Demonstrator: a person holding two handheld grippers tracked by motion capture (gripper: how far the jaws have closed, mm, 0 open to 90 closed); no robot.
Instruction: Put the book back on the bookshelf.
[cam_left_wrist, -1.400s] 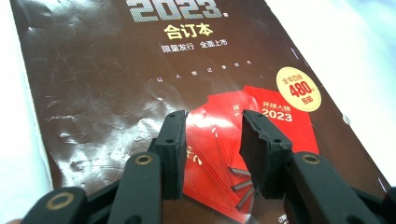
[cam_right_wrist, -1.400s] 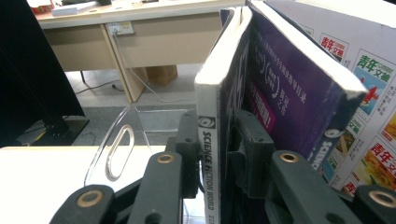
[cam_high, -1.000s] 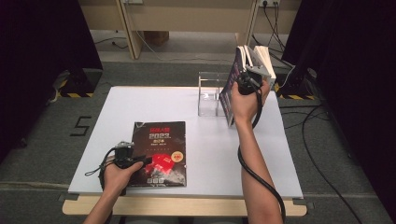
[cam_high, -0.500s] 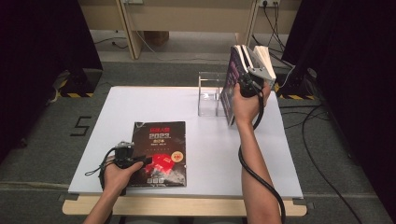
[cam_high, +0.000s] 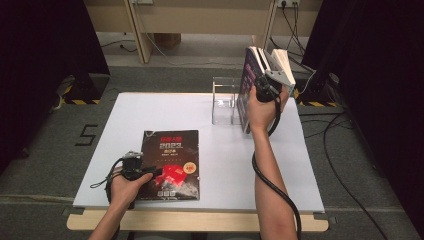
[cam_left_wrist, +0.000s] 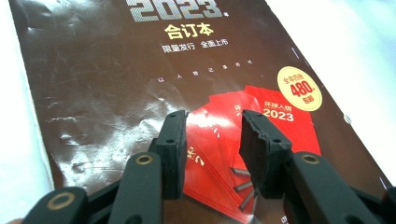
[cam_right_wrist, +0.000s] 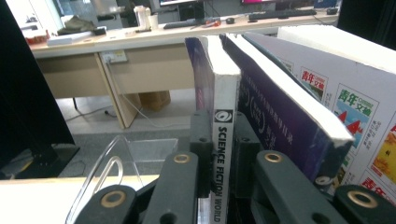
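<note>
We are seeing the right gripper's (cam_right_wrist: 219, 140) fingers (cam_right_wrist: 201, 140) pressing on both sides of the spine of a Science Fiction World magazine (cam_right_wrist: 223, 93), having just been closing on it. That magazine is standing upright at the far right of the white surface (cam_high: 150, 107), touching a purple-covered book (cam_right_wrist: 280, 116), which is leaning against a third, white-covered magazine (cam_right_wrist: 355, 98): three volumes standing together. Just beside them a clear acrylic book stand (cam_high: 222, 100) is sitting with nothing in its visible part. The left gripper's (cam_left_wrist: 212, 140) fingers (cam_left_wrist: 175, 144) are standing apart, hovering over the red printing on one dark 2023 bound volume (cam_left_wrist: 116, 84), which is lying flat near the surface's front edge, well apart from the others.
</note>
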